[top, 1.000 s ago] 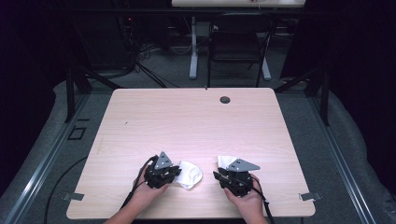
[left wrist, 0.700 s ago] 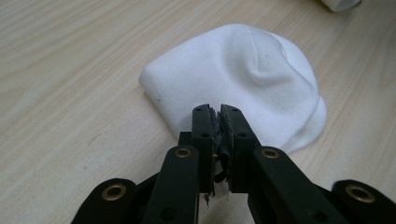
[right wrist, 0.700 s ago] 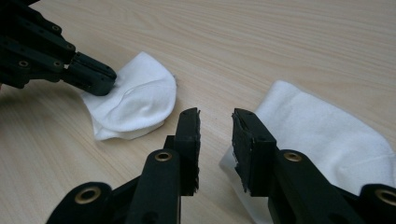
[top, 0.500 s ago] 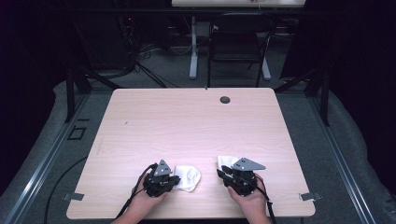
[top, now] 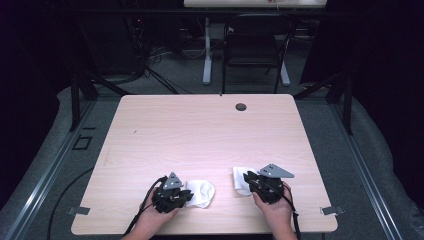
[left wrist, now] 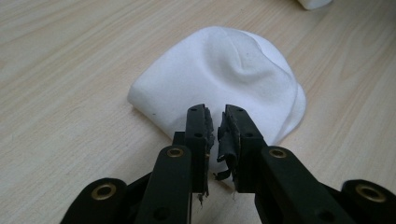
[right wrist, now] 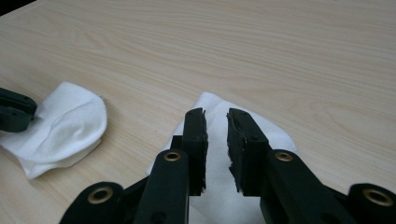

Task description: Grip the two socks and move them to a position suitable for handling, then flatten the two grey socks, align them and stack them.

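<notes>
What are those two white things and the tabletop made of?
The left white piece looks like soft matte knit cloth, perhaps a sock: it folds and dimples. The right white piece seems the same fabric, lying flatter. The table looks like pale wood-grain laminate, smooth; real wood cannot be ruled out.

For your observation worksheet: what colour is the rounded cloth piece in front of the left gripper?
White, plain; the cloth piece shows best in the left gripper view.
</notes>
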Motion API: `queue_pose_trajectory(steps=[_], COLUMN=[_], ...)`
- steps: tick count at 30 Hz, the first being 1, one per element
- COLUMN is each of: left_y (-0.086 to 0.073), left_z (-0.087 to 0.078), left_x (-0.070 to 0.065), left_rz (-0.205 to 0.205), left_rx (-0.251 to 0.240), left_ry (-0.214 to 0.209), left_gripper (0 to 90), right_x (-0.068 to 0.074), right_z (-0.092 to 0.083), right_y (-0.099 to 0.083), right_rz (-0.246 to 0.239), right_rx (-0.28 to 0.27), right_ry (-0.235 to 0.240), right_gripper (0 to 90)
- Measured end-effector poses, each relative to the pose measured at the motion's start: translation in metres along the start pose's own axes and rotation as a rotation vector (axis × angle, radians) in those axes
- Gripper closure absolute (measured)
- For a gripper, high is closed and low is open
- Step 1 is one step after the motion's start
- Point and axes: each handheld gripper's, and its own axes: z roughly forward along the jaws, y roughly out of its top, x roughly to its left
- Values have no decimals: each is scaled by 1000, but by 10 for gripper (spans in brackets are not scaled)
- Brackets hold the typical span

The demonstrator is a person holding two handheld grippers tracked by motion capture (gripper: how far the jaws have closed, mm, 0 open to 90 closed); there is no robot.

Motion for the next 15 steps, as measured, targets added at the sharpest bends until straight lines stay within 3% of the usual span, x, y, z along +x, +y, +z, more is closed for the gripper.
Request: queue_pose_trajectory(steps=[6,15], left_y=[2,3], left_z=[-6,-14], left_x=[5,16], left_rz=[-8,-43], left_rx=[-28,-54], left_ry=[17,37], left_gripper=[776,759], right_x=[-5,4], right_z=[7,21], right_y=[0,1], right_rz=[-2,-33], right_rx=[20,76], right_ry=[-8,21], right_gripper=[780,798])
